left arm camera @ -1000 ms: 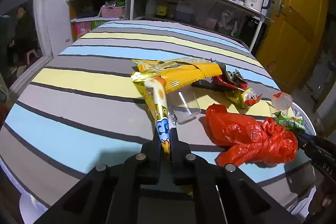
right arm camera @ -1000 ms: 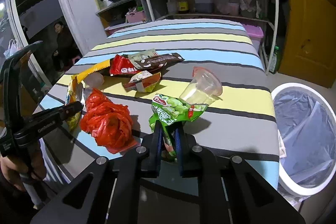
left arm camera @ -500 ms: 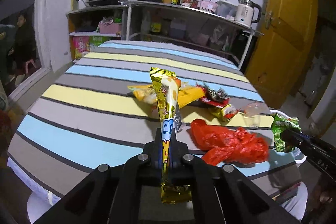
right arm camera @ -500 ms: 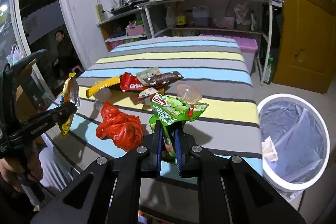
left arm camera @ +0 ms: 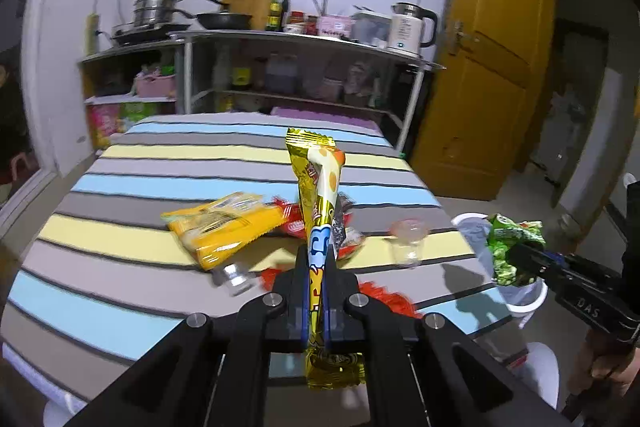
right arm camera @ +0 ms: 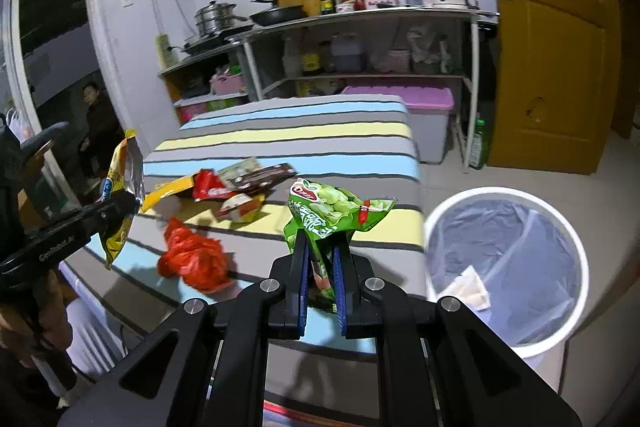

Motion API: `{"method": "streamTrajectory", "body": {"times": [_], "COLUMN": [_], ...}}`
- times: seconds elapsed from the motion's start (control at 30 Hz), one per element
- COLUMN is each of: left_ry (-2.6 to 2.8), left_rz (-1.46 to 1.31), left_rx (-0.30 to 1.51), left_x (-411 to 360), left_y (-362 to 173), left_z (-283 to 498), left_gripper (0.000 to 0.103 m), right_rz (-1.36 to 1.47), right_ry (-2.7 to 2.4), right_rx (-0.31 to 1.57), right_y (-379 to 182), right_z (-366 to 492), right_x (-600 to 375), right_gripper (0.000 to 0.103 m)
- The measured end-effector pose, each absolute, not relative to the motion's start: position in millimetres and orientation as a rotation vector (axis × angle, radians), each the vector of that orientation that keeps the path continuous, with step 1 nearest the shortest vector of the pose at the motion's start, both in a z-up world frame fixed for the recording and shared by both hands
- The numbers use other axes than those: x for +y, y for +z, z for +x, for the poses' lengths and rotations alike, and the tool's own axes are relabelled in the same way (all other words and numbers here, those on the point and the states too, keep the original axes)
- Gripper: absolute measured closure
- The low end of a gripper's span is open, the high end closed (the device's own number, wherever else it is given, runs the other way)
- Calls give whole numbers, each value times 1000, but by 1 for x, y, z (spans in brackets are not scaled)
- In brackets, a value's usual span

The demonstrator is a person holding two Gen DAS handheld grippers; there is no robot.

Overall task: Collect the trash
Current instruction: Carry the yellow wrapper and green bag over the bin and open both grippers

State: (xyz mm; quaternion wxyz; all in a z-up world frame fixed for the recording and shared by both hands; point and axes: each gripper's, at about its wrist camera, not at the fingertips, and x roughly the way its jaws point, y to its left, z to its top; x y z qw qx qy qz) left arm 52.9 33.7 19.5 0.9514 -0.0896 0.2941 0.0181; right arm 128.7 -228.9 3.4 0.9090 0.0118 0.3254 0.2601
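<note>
1. Clamping our left gripper [left arm camera: 316, 267] tight on the yellow snack wrapper [left arm camera: 318, 195], we see it at frame centre.
2. Our right gripper [right arm camera: 320, 267] pinches the green snack bag [right arm camera: 332, 211], left of the white bin [right arm camera: 576, 255].

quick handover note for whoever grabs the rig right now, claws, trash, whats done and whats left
Left claw: shut on the yellow wrapper, lifted off the table.
Right claw: shut on the green packet, near the bin.
Done: both picked up; bin holds a white scrap.
Left: bin both, then the red bag, cup and remaining wrappers.
</note>
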Motion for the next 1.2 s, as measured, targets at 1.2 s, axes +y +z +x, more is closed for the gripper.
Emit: {"method": "streamTrajectory", "body": {"times": [1.2], "left_ry": [-427], "left_rz": [-59], "left_rx": [681], "left_x": [-145], "left_y": [-6], "left_z": [178], "left_gripper": [99], "right_rz": [143], "right_ry": [234], "right_rx": [742], "right_y": [-27], "right_z": [181], "right_x": [-359], "right_gripper": [92]}}
